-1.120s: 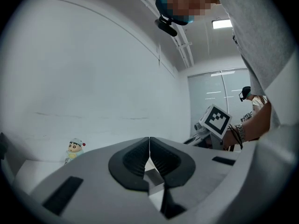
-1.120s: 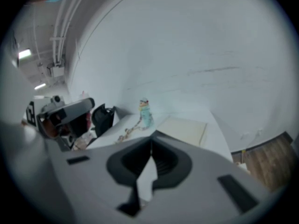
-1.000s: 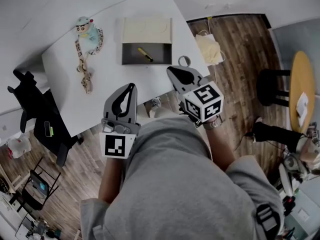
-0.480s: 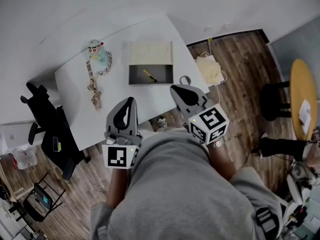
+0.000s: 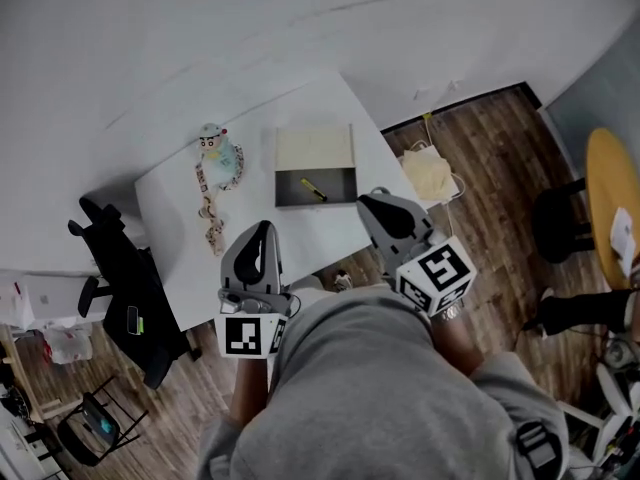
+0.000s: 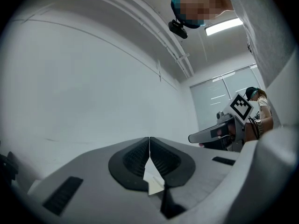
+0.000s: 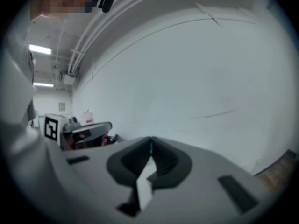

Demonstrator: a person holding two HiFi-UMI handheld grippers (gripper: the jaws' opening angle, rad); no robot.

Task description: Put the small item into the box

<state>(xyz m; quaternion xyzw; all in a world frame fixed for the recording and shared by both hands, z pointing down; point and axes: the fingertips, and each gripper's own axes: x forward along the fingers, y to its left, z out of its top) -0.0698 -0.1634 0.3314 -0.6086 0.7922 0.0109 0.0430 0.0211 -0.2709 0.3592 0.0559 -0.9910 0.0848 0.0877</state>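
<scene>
In the head view an open box point(image 5: 316, 173) sits on the white table point(image 5: 260, 218), its pale lid folded back. A small yellow item point(image 5: 313, 189) lies inside its dark tray. My left gripper point(image 5: 260, 238) is held close to the body, above the table's near edge, jaws shut and empty. My right gripper point(image 5: 381, 208) hovers right of it, near the box's front right corner, also shut with nothing in it. In the left gripper view the left gripper point(image 6: 149, 141) points up at a white wall, and the right gripper point(image 7: 151, 143) does the same in its own view.
A cartoon doll point(image 5: 217, 152) with a beaded strap point(image 5: 209, 218) lies on the table's left part. A black office chair point(image 5: 125, 288) stands left of the table, a cream bag point(image 5: 430, 176) on the wood floor to its right, a round wooden table point(image 5: 612, 218) far right.
The table and box have slid down and to the right in the head view and look smaller. Both grippers stay shut and keep their places near the body.
</scene>
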